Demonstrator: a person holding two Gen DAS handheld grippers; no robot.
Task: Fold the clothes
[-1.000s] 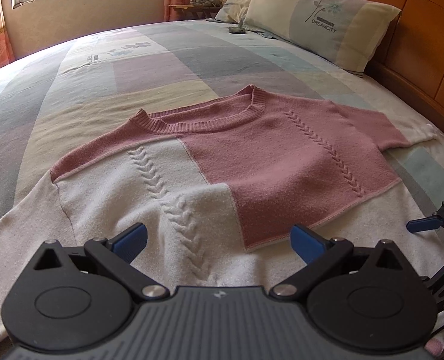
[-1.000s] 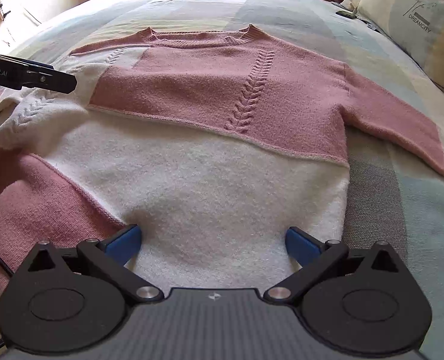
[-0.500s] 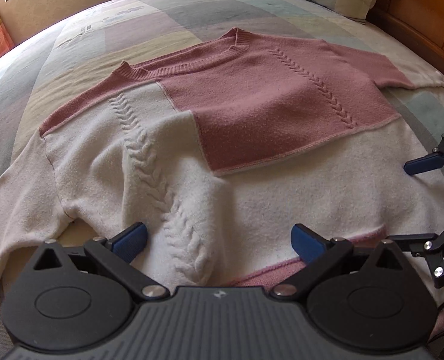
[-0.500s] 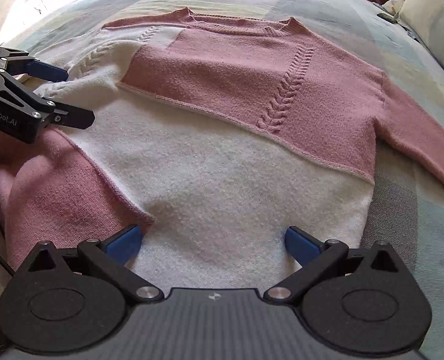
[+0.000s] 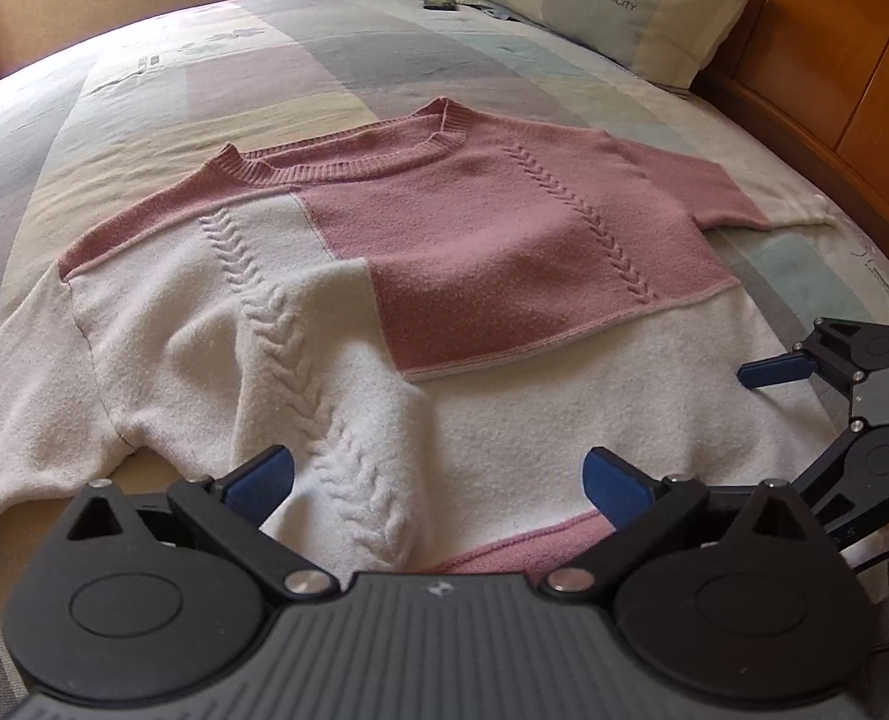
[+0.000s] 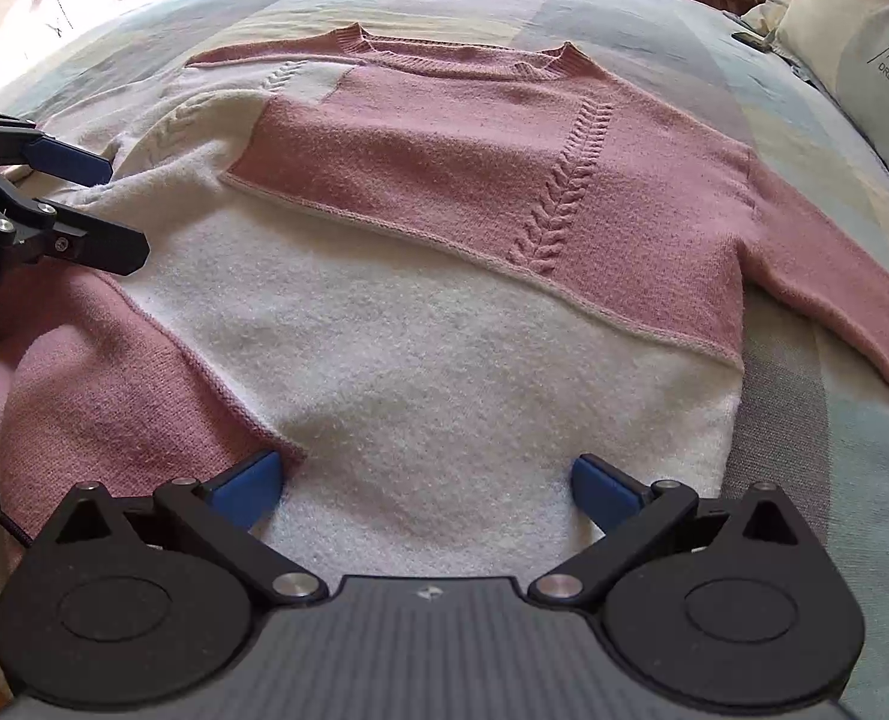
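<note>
Two hand-held grippers sit at the near hem of a pink-and-cream cable-knit sweater (image 5: 462, 276), which is spread front-up across a patchwork bedspread (image 5: 216, 78), neckline toward the upper frame. The left gripper (image 5: 438, 480) has its blue pads wide apart, gripping nothing, with a raised ridge of cream knit between them. The right gripper (image 6: 426, 483) is equally spread and empty over the cream hem, likely so each can take a hem corner. A pillow (image 5: 618, 0) lies upper right.

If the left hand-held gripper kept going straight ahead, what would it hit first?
Most likely the sweater: the raised white cable-knit fold lies right between the open left hand-held gripper fingers, though depth is unclear.
</note>
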